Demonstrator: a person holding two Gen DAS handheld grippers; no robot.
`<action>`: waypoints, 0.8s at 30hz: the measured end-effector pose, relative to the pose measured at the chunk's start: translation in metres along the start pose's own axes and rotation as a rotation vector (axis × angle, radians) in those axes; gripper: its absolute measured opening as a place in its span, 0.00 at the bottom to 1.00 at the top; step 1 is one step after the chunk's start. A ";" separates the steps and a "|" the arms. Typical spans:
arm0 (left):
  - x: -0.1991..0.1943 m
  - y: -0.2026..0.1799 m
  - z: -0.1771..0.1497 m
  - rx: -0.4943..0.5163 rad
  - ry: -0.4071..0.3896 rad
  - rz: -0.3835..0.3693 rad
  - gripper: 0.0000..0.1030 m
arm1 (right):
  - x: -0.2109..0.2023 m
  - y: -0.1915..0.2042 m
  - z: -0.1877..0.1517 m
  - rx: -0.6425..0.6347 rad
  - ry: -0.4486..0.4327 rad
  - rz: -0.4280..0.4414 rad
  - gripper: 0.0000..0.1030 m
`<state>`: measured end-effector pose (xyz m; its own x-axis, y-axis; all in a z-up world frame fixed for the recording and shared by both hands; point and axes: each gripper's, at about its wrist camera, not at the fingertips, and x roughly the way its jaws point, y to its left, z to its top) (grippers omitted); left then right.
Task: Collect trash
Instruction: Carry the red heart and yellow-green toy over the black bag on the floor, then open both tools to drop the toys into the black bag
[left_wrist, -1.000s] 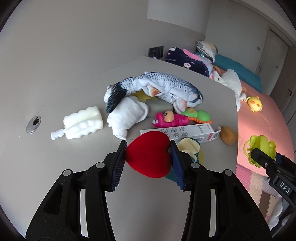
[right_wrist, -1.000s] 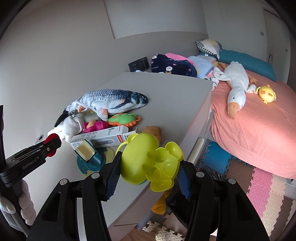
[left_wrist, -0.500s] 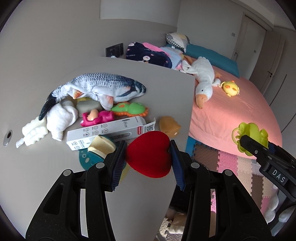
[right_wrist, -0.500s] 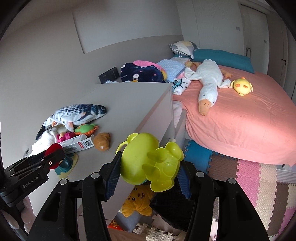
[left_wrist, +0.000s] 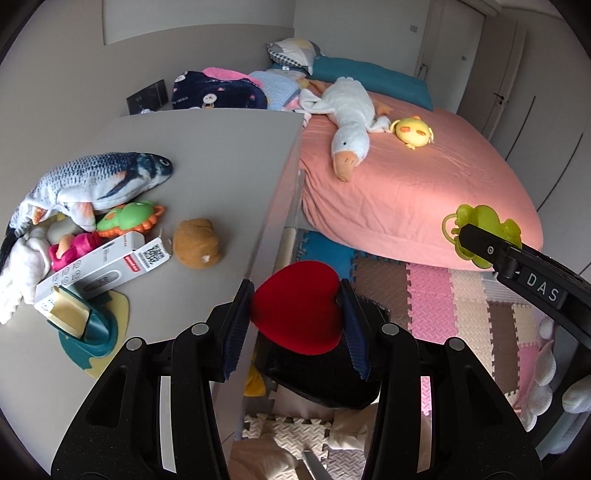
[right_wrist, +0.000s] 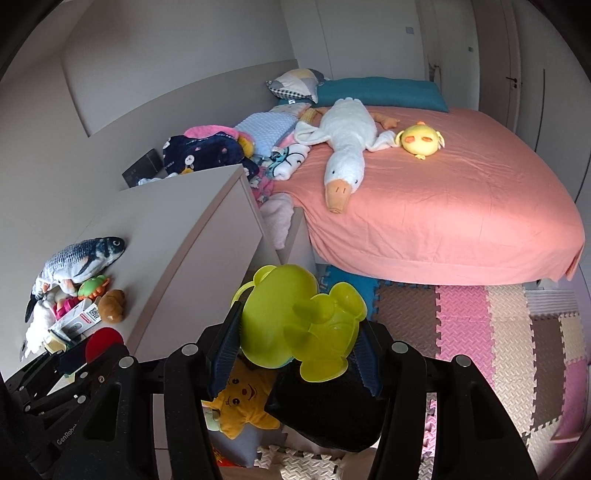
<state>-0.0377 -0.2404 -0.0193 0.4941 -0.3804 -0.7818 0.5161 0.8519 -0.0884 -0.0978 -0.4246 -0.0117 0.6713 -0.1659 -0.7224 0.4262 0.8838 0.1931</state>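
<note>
My left gripper (left_wrist: 295, 314) is shut on a red heart-shaped toy (left_wrist: 299, 306), held past the grey table's edge above a black bin (left_wrist: 317, 384) on the floor. My right gripper (right_wrist: 295, 343) is shut on a lime-green plastic toy (right_wrist: 299, 325), also above the black bin (right_wrist: 325, 417). The green toy also shows in the left wrist view (left_wrist: 480, 229). The red heart shows at lower left in the right wrist view (right_wrist: 103, 339).
The grey table (left_wrist: 207, 155) holds a plush fish (left_wrist: 96, 177), a white box (left_wrist: 96, 266), a brown plush (left_wrist: 197, 242), a teal and yellow item (left_wrist: 92, 328) and small toys. A pink bed (right_wrist: 443, 192) carries a plush goose (right_wrist: 347, 147). Foam mats (right_wrist: 498, 332) cover the floor. A yellow star plush (right_wrist: 240, 402) lies beside the bin.
Both grippers have swung right, away from the table top and out over the floor beside the bed, each still holding its toy. The black bin has come into view under them.
</note>
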 end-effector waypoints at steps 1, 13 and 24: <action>0.005 -0.002 0.001 -0.004 0.009 -0.016 0.63 | 0.003 -0.005 0.002 0.017 0.012 -0.007 0.63; 0.020 -0.012 0.011 0.021 0.003 0.006 0.88 | 0.012 -0.017 0.018 0.061 -0.009 -0.046 0.77; 0.003 0.022 0.007 0.010 -0.017 0.067 0.88 | 0.022 0.029 0.018 -0.003 0.013 0.033 0.77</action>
<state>-0.0199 -0.2253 -0.0200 0.5398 -0.3286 -0.7750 0.4883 0.8722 -0.0297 -0.0598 -0.4108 -0.0096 0.6773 -0.1309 -0.7240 0.4017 0.8902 0.2149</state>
